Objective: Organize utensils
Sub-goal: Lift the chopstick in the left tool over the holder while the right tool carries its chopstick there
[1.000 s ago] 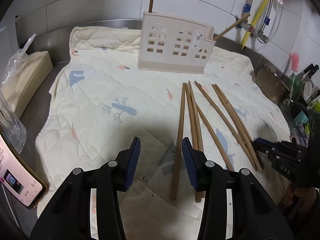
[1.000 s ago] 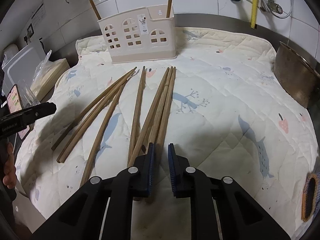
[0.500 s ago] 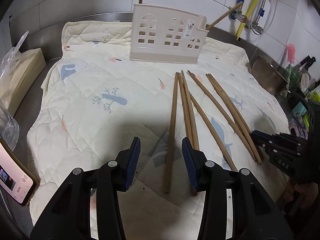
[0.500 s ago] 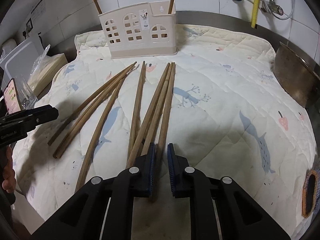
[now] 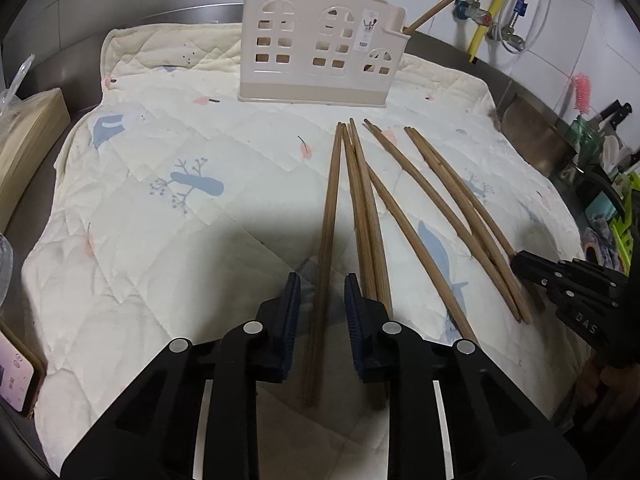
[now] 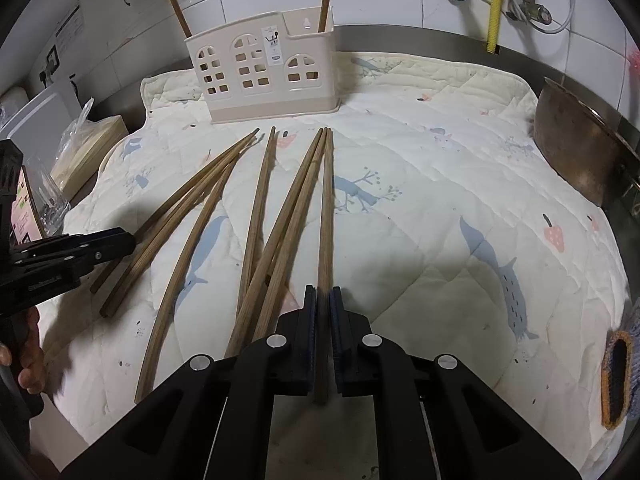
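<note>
Several long wooden chopsticks [image 5: 362, 208] lie fanned out on a quilted cloth, also in the right wrist view [image 6: 256, 216]. A cream utensil holder [image 5: 320, 64] stands at the back, also seen from the right wrist [image 6: 264, 80], with two chopsticks standing in it. My left gripper [image 5: 322, 304] is open and straddles the leftmost chopstick [image 5: 330, 216]. My right gripper [image 6: 323, 312] is shut on the rightmost chopstick [image 6: 326, 208]. Each gripper shows at the edge of the other's view.
The quilted cloth [image 5: 160, 184] covers a steel counter. A wooden box [image 5: 24, 136] and a phone [image 5: 16, 380] sit at the left. A metal bowl [image 6: 580, 152] stands at the right. Taps and hoses [image 6: 496, 4] run along the tiled wall.
My left gripper has moved right and forward so that the leftmost chopstick lies between its fingers, and its jaws have narrowed. My right gripper has closed onto the rightmost chopstick.
</note>
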Available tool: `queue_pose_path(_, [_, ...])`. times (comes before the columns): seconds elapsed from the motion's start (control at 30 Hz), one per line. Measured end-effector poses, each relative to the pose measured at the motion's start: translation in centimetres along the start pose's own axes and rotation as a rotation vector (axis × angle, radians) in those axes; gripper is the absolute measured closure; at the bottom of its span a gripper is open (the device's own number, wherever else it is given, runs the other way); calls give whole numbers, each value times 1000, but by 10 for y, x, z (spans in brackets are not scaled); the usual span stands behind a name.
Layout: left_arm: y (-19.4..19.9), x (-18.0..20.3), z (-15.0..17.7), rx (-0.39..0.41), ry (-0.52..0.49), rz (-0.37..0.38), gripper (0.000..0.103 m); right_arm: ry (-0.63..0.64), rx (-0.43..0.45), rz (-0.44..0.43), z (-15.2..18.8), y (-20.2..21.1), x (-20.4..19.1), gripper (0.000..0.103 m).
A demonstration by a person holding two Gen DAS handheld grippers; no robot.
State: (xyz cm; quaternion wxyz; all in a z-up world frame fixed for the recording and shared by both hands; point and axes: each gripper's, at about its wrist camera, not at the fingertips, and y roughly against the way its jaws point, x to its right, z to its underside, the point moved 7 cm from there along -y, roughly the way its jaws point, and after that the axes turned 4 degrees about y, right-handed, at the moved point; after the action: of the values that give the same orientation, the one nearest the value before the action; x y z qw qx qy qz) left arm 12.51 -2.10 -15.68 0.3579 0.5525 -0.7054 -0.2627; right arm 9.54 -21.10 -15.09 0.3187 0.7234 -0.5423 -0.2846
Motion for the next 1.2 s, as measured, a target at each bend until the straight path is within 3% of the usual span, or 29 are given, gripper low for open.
queue_pose_path(0.33, [-6, -1, -5, 7, 9, -13, 95, 0, 8, -4, -1, 0, 0, 96])
queue_pose_path(0.6, [16, 7, -17, 49, -8, 0, 97, 23, 45, 19, -9, 13, 0, 96])
queue_pose_path(0.9, [65, 20, -69, 169, -74, 18, 97, 82, 209, 49, -66, 61, 7, 96])
queue_pose_path(1.2, [77, 31, -124, 201, -120, 30, 97, 153, 292, 19, -141, 79, 5, 96])
